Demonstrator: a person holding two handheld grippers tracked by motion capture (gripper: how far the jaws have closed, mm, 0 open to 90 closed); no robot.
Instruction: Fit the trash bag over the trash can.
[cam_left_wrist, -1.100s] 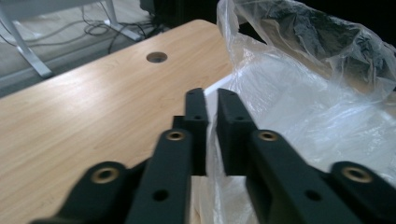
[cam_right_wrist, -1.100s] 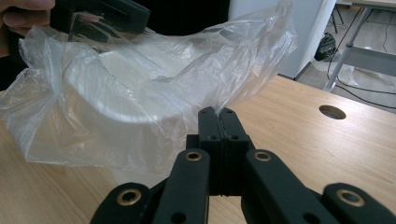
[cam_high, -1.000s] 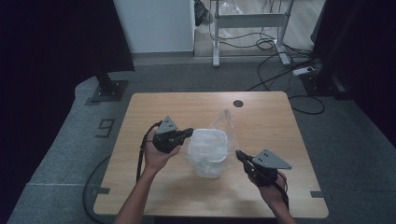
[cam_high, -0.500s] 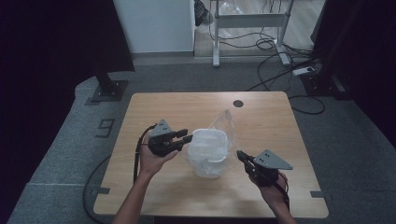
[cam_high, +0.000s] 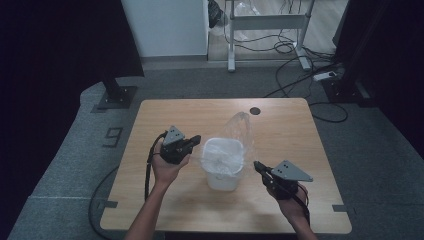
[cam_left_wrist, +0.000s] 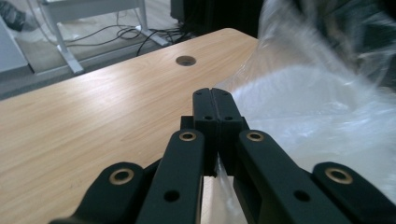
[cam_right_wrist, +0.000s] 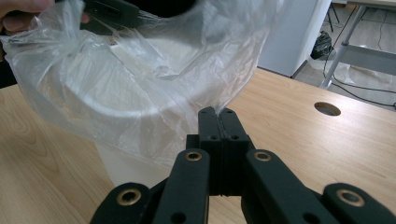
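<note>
Plastic bag pinched at opposite edges by both closed hand-held grippers: left, right.

A wooden table fills the lower middle of the frame; a white bin stands at its centre.

One white bin; one clear plastic bag; two hand-held grippers, left and right; one worktop; one cable hole.
</note>
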